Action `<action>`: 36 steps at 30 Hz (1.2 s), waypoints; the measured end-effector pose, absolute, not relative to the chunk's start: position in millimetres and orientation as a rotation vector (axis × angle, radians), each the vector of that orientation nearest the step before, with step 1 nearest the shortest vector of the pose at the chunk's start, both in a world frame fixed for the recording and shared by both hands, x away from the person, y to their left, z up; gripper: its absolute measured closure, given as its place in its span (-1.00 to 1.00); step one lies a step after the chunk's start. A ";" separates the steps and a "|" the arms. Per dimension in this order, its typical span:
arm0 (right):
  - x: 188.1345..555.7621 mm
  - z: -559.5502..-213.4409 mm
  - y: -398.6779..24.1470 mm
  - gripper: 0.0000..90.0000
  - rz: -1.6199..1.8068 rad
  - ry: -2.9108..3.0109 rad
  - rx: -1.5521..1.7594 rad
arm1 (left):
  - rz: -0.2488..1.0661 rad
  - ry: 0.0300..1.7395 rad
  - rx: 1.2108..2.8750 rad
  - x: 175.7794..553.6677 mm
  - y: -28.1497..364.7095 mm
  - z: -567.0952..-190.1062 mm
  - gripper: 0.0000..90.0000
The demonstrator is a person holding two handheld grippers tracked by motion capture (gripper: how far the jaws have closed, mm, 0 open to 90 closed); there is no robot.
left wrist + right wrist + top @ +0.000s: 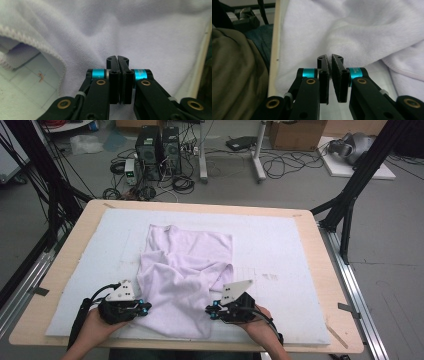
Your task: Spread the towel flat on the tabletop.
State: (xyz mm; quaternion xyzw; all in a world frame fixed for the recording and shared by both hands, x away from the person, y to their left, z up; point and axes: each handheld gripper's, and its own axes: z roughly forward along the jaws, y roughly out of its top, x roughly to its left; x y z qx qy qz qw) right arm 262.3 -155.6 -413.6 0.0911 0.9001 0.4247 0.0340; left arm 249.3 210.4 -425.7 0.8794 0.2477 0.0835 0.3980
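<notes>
A lavender towel (185, 270) lies rumpled and partly folded over itself on the white mat (280, 245). My left gripper (147, 308) sits at the towel's near left edge and my right gripper (209, 311) at its near right edge, both held by hands coming in from the front. In the left gripper view the jaws (117, 58) are pressed together with their tips in the towel (125, 30), beside its hemmed edge. In the right gripper view the jaws (330, 57) meet at the tips on a raised fold of the towel (362, 30).
The mat covers most of a light wooden table (325, 270), whose front edge runs just behind my grippers. Black frame posts (350, 200) stand at both sides. Computer towers (157, 150), cables and a cardboard box (295, 134) are on the floor beyond.
</notes>
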 end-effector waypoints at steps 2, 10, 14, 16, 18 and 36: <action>255.6 -406.3 -163.7 0.88 1.333 2.744 0.295 | 0.223 0.614 2.216 243.9 209.5 -419.1 0.95; 226.1 -379.0 -168.5 0.88 1.363 2.700 0.197 | 0.246 0.586 2.187 219.5 220.5 -397.8 0.95; 222.3 -378.3 -148.0 0.88 1.359 2.735 0.128 | 0.243 0.606 2.162 213.8 229.0 -394.7 0.92; 224.5 -387.2 -130.5 0.88 1.326 2.784 0.090 | 0.237 0.625 2.166 215.5 228.7 -397.1 0.66; 227.5 -395.4 -119.2 0.86 1.298 2.818 0.063 | 0.232 0.622 2.172 219.3 226.9 -399.9 0.56; 270.9 -420.5 -145.6 0.49 1.314 2.724 0.405 | 0.318 0.670 2.218 262.5 202.2 -427.2 0.39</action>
